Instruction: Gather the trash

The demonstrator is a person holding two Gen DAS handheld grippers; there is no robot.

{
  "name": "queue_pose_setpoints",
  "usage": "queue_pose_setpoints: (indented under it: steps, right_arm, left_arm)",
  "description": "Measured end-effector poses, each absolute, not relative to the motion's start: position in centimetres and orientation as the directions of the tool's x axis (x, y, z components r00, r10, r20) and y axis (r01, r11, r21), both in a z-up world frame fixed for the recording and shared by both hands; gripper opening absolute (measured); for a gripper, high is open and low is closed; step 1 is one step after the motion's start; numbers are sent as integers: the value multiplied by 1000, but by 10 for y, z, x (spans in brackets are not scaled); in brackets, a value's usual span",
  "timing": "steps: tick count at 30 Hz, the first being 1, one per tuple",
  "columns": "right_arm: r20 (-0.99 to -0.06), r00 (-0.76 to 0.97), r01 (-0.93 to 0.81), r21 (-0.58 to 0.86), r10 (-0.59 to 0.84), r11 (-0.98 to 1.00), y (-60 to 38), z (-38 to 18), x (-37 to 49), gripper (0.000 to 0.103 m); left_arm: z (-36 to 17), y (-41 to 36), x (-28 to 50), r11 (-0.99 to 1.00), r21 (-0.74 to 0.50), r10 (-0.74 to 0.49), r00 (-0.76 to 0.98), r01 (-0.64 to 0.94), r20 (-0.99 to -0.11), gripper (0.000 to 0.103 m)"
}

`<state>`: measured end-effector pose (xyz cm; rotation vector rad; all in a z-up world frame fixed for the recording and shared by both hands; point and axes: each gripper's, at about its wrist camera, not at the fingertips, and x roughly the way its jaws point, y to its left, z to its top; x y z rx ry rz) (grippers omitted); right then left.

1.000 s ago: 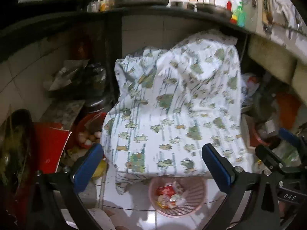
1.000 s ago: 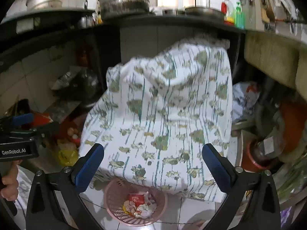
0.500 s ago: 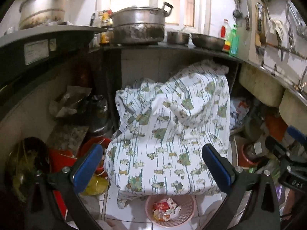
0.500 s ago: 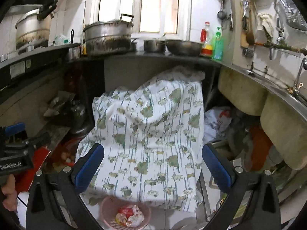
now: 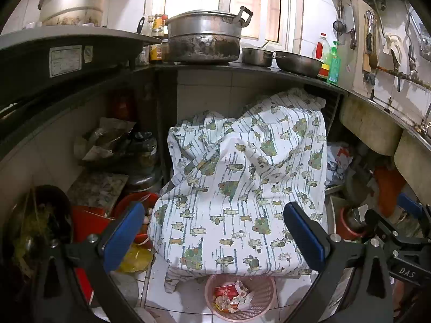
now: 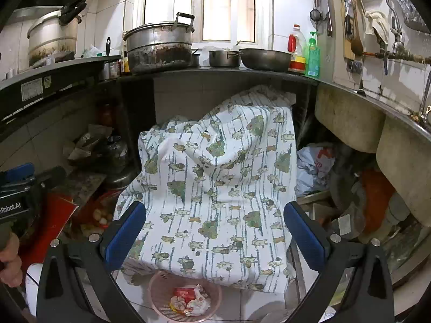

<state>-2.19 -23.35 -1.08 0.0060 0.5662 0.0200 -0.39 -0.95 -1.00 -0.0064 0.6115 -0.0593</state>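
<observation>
Basket (image 5: 240, 297), pink plastic mesh, on floor below draped cloth (image 5: 242, 183); held crumpled wrappers (image 5: 231, 294). Judged light, soft, crushable; best pinched at a raised fold, or basket taken by its rim. Left gripper (image 5: 212, 238) and right gripper (image 6: 214, 238): jaws spread wide, empty, above basket

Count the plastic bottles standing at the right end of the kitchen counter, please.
2. A red-capped bottle stands beside the wide metal bowl; a green pump bottle stands just right of it. More may be hidden behind the pots.
</observation>
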Motion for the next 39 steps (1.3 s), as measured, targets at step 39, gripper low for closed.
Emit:
queue_pose_setpoints:
  steps: [39]
  right_arm:
    - [-544,838,-28,12,30,1000,-232,-17,-20,103]
  left_arm:
    - [-8,-9,-14,999,-18,-37,821,32,-569,103]
